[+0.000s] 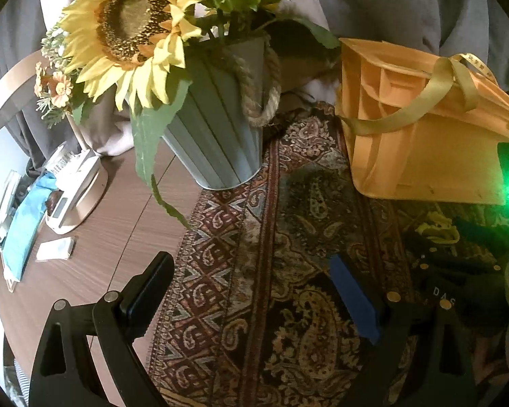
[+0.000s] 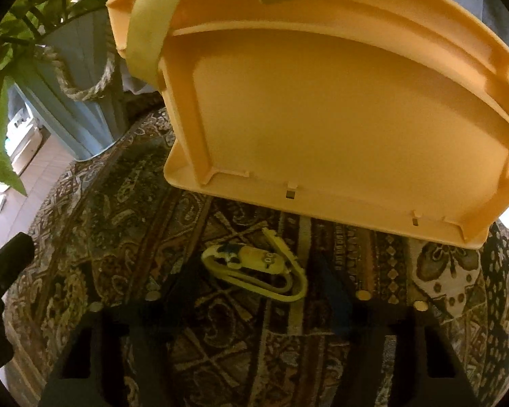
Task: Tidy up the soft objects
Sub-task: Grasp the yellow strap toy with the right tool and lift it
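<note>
An orange plastic case [image 1: 420, 125] with a yellow ribbon handle lies open on a patterned cloth [image 1: 271, 271]; its lid [image 2: 339, 115] fills the right wrist view. A small yellow soft toy with a yellow strap [image 2: 254, 264] lies on the cloth just below the lid, and shows in the left wrist view [image 1: 436, 229]. My right gripper [image 2: 258, 291] is open with its fingers on either side of the toy, just above the cloth. My left gripper [image 1: 254, 288] is open and empty over the cloth, left of the toy.
A pale metal bucket [image 1: 217, 118] with sunflowers [image 1: 125, 27] and a rope handle stands left of the case. On the wooden table [image 1: 118, 220] at far left lie a blue cloth [image 1: 20, 230], white devices and a small white packet [image 1: 54, 249].
</note>
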